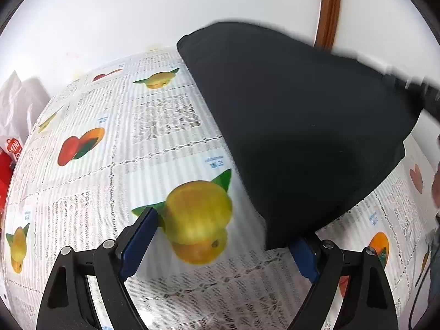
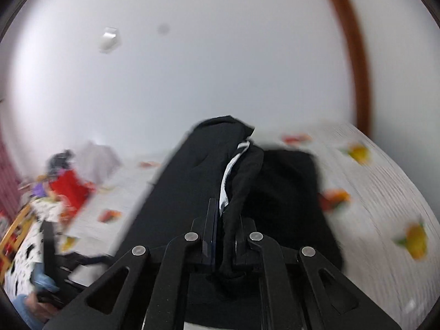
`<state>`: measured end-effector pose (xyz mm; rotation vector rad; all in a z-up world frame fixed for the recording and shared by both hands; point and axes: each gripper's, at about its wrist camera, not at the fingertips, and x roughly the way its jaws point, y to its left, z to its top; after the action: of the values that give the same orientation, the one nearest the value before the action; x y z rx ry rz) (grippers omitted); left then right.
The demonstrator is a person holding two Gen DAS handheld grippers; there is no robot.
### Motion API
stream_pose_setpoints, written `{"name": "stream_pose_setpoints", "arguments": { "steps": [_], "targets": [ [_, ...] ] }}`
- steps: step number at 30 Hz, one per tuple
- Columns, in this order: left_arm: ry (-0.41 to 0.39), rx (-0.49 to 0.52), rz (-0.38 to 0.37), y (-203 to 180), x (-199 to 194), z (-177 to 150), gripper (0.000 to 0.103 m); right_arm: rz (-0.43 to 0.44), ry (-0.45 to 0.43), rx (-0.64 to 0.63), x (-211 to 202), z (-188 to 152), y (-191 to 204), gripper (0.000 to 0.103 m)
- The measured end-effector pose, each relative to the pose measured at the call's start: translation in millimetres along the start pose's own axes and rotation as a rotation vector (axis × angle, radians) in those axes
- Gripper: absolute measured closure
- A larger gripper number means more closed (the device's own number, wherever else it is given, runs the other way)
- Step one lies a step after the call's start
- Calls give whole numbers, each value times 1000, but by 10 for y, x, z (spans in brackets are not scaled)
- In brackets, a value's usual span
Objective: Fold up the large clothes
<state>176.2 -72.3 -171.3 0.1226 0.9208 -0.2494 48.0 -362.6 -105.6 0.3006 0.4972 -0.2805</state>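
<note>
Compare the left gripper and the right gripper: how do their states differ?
The left gripper is wide open and holds nothing; the right gripper is shut on the black garment. The left hangs over the fruit-print tablecloth; the right lifts a fold of cloth. Both have black frames.

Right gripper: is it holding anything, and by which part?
Yes. The right gripper is shut on a bunched edge of the black garment. Which part cannot be told.

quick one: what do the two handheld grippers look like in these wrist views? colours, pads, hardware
Both match. The left gripper has matte black linkage arms with slotted cut-outs, round silver pivot pins and flat blue finger pads. The right gripper shows the same black linkages, cut-outs and silver pins; its pads look dark, colour unclear. No markings visible on either.
</note>
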Motion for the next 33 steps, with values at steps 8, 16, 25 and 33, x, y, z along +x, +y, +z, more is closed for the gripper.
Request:
{"name": "stream_pose_setpoints", "arguments": {
  "steps": [8, 16, 25, 33],
  "targets": [
    [-8, 0, -119, -128, -27, 49, 17, -34, 155, 107, 267, -278, -428, 63],
    [19, 35, -20, -441, 117, 124, 15, -86, 207, 29, 539, -127, -192, 92],
    [13, 36, -6, -428, 103, 105, 13, -45, -106, 50, -290, -25, -390, 97],
    [21, 27, -13, -421, 87, 102, 14, -154, 88, 139, -89, -314, -699, 84]
  ]
}}
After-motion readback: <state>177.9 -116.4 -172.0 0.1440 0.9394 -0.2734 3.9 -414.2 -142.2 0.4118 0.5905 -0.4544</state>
